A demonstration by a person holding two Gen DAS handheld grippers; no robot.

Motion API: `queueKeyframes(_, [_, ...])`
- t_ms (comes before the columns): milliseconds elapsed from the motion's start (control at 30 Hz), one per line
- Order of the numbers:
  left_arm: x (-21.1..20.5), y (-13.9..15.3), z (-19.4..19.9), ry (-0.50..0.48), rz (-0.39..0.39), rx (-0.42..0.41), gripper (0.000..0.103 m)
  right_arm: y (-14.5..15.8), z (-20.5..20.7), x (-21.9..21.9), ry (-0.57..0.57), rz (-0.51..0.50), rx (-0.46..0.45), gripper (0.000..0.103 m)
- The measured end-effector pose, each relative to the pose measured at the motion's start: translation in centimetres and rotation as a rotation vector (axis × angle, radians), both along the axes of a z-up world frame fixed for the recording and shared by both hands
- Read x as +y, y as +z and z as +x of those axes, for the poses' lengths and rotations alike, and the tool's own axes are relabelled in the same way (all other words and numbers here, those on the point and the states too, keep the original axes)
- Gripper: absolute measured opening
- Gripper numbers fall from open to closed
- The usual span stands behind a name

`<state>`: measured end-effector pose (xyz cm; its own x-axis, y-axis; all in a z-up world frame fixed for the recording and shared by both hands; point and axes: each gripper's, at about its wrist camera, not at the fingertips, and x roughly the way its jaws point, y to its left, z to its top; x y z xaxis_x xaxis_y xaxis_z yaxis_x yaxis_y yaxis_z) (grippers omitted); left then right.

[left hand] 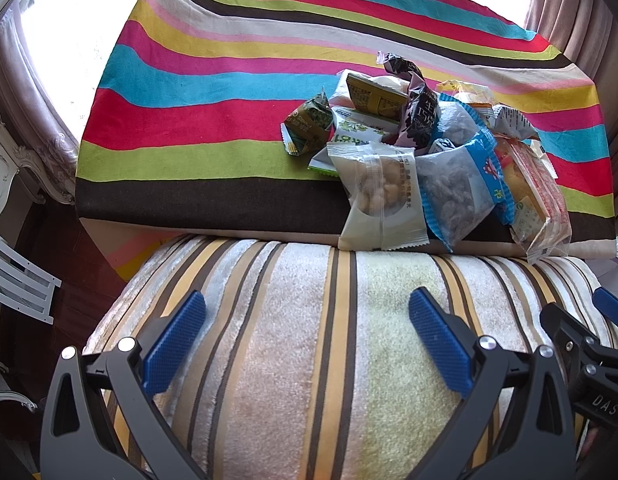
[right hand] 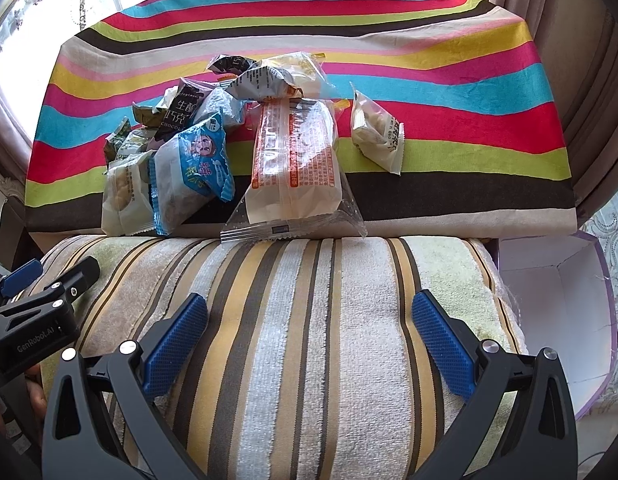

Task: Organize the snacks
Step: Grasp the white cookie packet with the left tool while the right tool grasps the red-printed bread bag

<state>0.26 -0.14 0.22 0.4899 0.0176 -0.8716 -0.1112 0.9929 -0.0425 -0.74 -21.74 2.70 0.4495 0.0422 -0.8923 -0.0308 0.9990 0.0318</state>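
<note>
Home room (curtains (left hand: pixel 569 0), ornate white furniture (left hand: pixel 13 168))

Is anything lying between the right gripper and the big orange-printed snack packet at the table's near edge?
Nothing visible. The right gripper, jaws open and empty, hangs over the striped towel, and only bare towel lies between it and the orange-printed packet. The blue packet sits to the left, off the direct line.

Snack packets (right hand: pixel 213 132): roughly ten in pile, exact count unclear; one more apart at right (right hand: pixel 376 136). One white box (right hand: pixel 557 300). Two grippers.
</note>
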Motion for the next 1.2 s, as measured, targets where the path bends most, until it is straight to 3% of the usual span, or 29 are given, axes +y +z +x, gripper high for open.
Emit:
queueKeyframes(133, [0.9, 0.2, 0.0, 0.012, -0.047, -0.011, 0.101, -0.3, 1.2, -0.4, 0.047, 0.029, 0.042, 0.099])
queueKeyframes(400, [1.5, 0.8, -0.4, 0.020, -0.064, -0.042, 0.101, 0.9, 3.0, -1.4, 0.027, 0.040, -0.050, 0.099])
queueKeyframes(767, [1.3, 0.8, 4.4, -0.016, -0.228, -0.027, 0.101, 0.5, 7.8, -0.4, 0.038, 0.029, -0.087, 0.098])
queueKeyframes(967, [-0.2, -0.6, 7.1, -0.019, -0.240, 0.020, 0.083, 0.1, 8.5, -0.2, 0.032, 0.027, -0.082, 0.095])
queueKeyframes(1067, [-0.6, -1.2, 7.8, -0.005, -0.242, 0.038, 0.065, -0.2, 8.9, 0.1, 0.038, 0.025, -0.073, 0.088])
queueKeyframes(1200, [-1.3, -1.6, 8.5, -0.013, -0.213, 0.043, 0.062, -1.1, 9.4, 0.1, 0.044, 0.046, -0.040, 0.079])
